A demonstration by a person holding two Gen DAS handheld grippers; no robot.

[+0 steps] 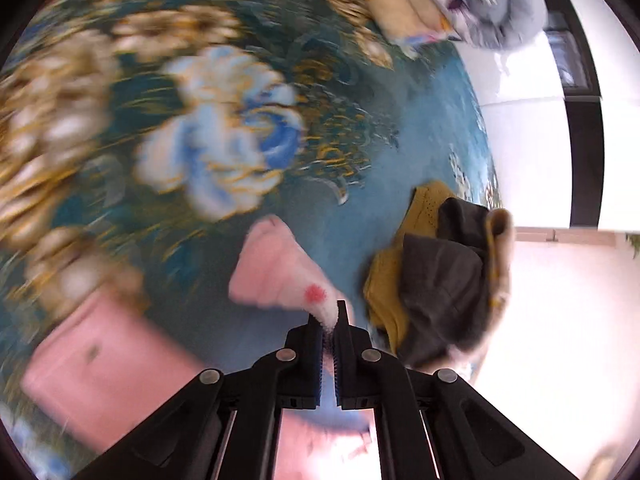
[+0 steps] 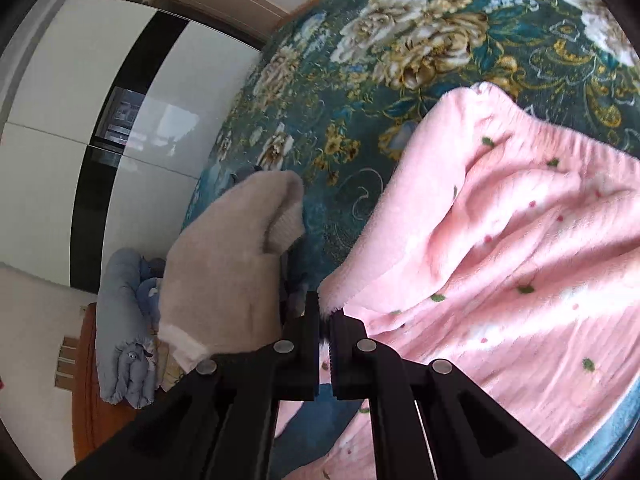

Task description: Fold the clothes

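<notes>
A pink fleece garment (image 2: 500, 240) with small green and red dots lies spread on a teal floral bedspread (image 2: 400, 60). My right gripper (image 2: 326, 314) is shut on an edge of it. In the left wrist view my left gripper (image 1: 328, 316) is shut on another pink corner (image 1: 280, 268) with a red dot, lifted above the bedspread (image 1: 200, 120). More of the pink garment (image 1: 100, 368) hangs at lower left. The left view is motion-blurred.
A beige fleece garment (image 2: 228, 256) lies left of my right gripper. A dark grey and mustard pile of clothes (image 1: 432, 276) sits at the bed's right edge. A rolled grey-blue quilt (image 2: 120, 320) and a white-and-black wardrobe (image 2: 100, 120) stand beyond the bed.
</notes>
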